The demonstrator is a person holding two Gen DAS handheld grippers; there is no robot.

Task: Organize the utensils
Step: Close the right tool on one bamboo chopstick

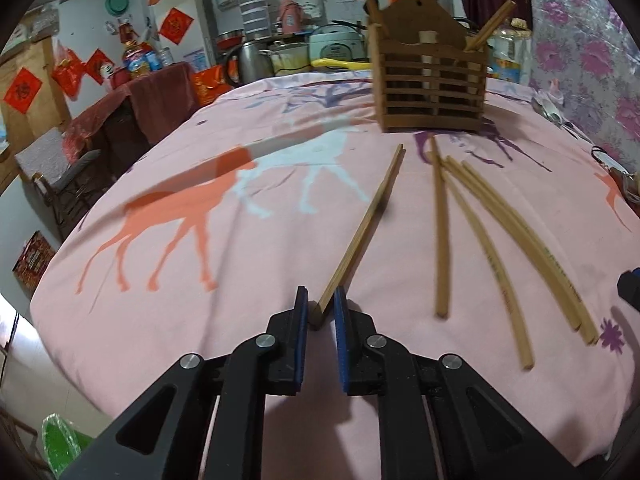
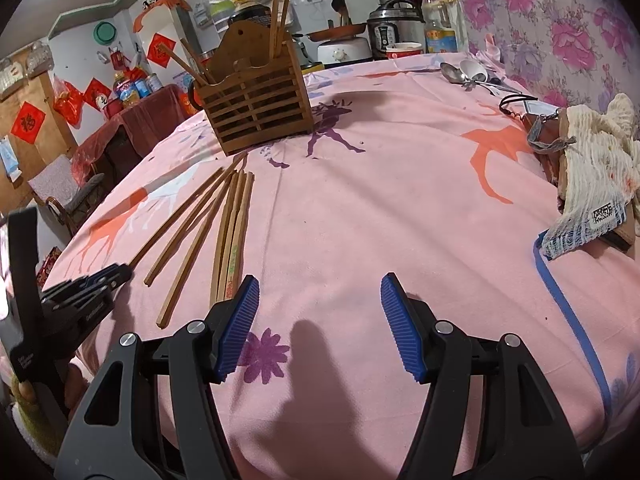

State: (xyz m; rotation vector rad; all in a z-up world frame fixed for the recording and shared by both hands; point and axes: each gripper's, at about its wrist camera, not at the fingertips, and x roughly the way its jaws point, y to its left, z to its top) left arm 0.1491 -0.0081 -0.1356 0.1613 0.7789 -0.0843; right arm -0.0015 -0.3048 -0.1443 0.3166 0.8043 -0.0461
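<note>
Left gripper (image 1: 321,307) clamped on chopstick (image 1: 366,222) end on bench (image 1: 200,320); right gripper (image 2: 320,320) wide, empty.

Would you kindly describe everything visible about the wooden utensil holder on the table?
The holder is a brown wooden box with horizontal slatted sides and a taller peaked back panel with a small hole near the top. It stands upright on the pink tablecloth, far from both grippers. A few chopsticks already stand inside, leaning out of its top at either end. Neither gripper touches it; loose chopsticks lie on the cloth just in front.
</note>
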